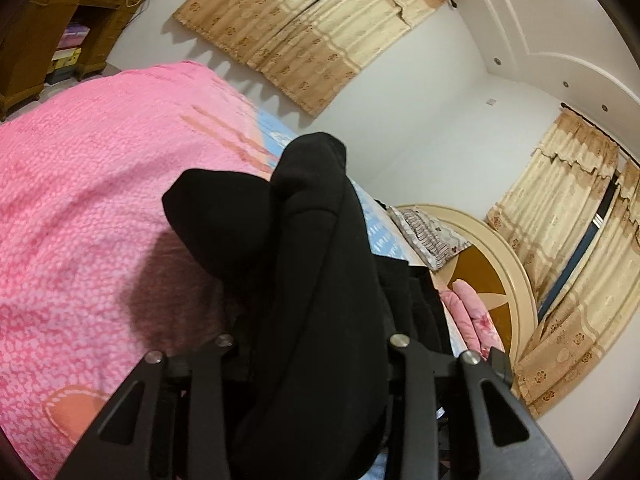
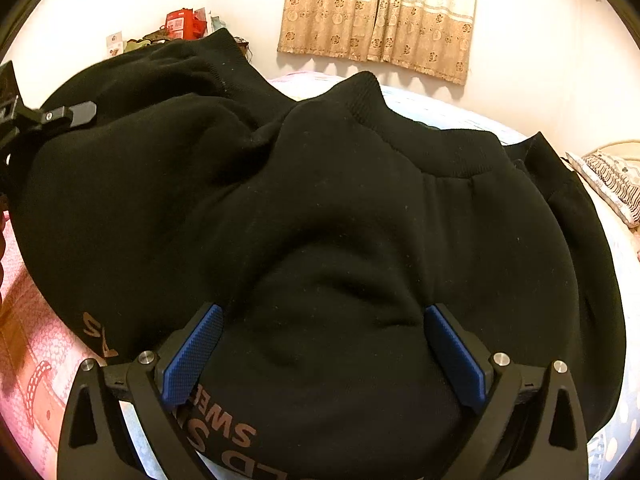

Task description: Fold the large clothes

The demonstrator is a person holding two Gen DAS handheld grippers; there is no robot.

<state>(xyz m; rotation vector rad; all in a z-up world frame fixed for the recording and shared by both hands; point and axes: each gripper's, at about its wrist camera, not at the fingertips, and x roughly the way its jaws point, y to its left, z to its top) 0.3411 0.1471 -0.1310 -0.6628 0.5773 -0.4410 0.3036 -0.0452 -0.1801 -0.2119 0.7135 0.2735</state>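
Black sweatshirt (image 2: 340, 220) on pink bedspread (image 1: 80, 200) hides left gripper's (image 1: 312, 344) fingers.

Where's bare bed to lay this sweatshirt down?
Free: the pink bedspread left of the black sweatshirt, toward the wooden cabinet. Crowded: the headboard side, with a patterned pillow and more dark clothing.

The left gripper (image 1: 308, 344) is clamping a thick fold of the black sweatshirt (image 2: 320, 208), lifting it above the bed. The right gripper (image 2: 324, 356) is resting on the sweatshirt, its blue pads (image 2: 192, 356) spread apart, gripping nothing.
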